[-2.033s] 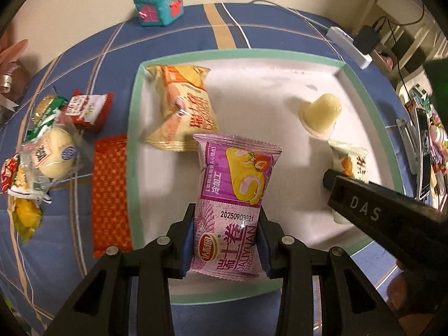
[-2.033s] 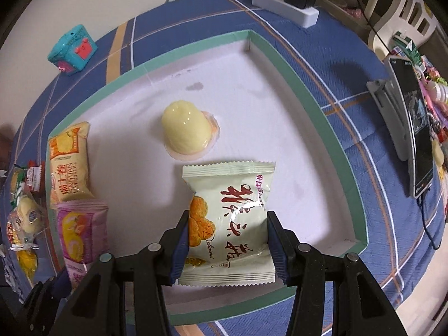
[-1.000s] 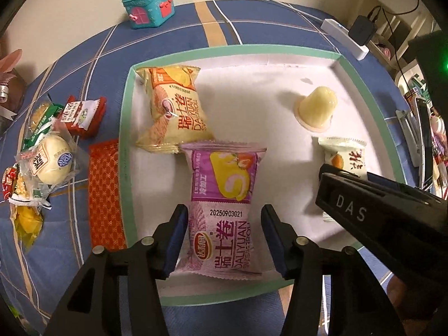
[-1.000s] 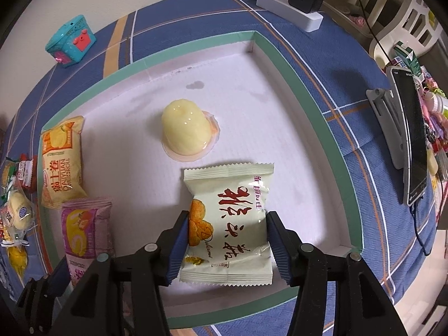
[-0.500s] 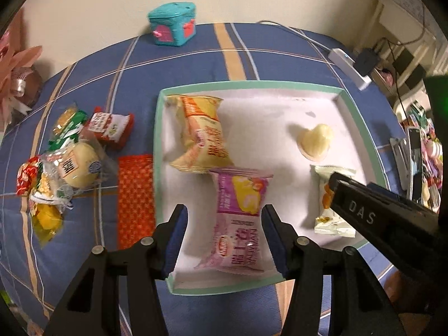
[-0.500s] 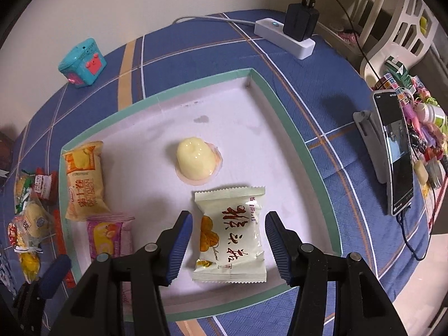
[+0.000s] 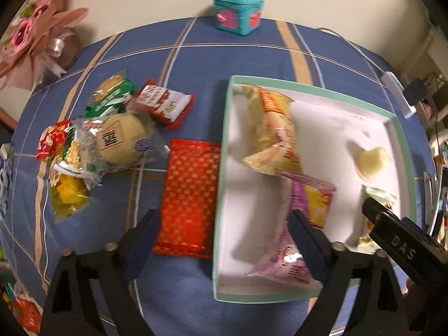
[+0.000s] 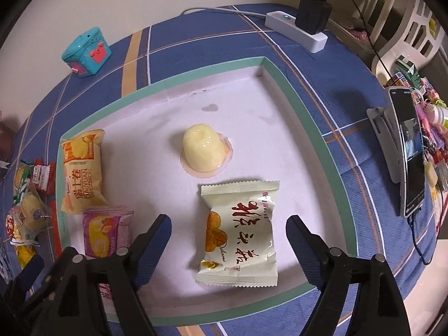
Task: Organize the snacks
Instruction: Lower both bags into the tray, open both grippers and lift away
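Note:
A white tray with a green rim [image 7: 221, 168] [image 8: 291, 89] holds a yellow swiss-roll pack [image 7: 271, 134] [image 8: 81, 173], a purple swiss-roll pack [image 7: 296, 240] [image 8: 107, 232], a yellow jelly cup [image 7: 371, 162] [image 8: 205, 148] and a cream snack pack [image 8: 240, 235]. My left gripper [image 7: 221, 238] is open and empty, above the tray's left rim and a red patterned pack [image 7: 190, 198]. My right gripper [image 8: 228, 240] is open and empty, raised over the cream pack.
A pile of loose snacks [image 7: 106, 137] lies on the blue cloth left of the tray, with a red-white pack [image 7: 165, 106]. A teal box [image 7: 238, 12] [image 8: 85, 53] stands at the back. A power strip [image 8: 296, 30] and a phone on a stand [image 8: 408, 154] are on the right.
Both grippers let go of their packs, opened wide and drew back. The left gripper swung left, off the purple pack and over the tray's left rim and the red pack.

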The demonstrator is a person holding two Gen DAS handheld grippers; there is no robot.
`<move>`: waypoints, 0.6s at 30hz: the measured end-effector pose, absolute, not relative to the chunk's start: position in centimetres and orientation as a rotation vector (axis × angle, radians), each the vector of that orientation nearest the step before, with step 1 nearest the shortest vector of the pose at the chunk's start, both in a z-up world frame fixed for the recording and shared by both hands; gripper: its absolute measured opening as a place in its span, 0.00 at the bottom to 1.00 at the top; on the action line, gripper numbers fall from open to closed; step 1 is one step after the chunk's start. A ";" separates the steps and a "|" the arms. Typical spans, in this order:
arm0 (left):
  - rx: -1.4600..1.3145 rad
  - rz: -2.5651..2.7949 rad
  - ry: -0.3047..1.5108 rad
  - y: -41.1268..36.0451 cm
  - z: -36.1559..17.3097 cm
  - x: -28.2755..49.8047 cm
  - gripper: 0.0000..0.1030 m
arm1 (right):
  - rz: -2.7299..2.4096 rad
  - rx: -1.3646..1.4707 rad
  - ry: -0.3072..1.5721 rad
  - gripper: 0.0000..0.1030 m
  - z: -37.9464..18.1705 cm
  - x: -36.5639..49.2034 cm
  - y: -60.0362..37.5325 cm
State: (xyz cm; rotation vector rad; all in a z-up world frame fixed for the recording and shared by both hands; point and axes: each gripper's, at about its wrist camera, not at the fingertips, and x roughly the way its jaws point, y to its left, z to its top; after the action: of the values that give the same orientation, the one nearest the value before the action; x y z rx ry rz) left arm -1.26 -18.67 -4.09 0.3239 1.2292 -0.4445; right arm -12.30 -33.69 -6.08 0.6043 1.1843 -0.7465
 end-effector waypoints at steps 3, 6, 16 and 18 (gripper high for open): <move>0.300 -0.429 1.239 -17.8 -4.1 -0.9 0.92 | -0.745 0.604 1.169 1.00 -6.0 -12.3 -33.7; 0.277 -0.407 1.246 -17.0 -4.3 -0.3 0.93 | -0.746 0.601 1.160 1.00 -5.9 -12.4 -33.6; 0.226 -0.363 1.284 -15.6 -4.9 1.3 1.00 | -0.771 0.579 1.186 1.00 -5.7 -12.4 -33.5; 0.226 -0.358 1.295 -15.4 -5.0 1.5 1.00 | -0.767 0.579 1.189 1.00 -5.6 -12.4 -33.4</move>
State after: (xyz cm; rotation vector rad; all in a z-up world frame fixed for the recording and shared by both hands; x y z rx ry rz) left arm 1.45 -15.37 -4.96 0.2256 1.2948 -0.3582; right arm -12.40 -33.35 -5.64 0.5790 1.1892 -0.7671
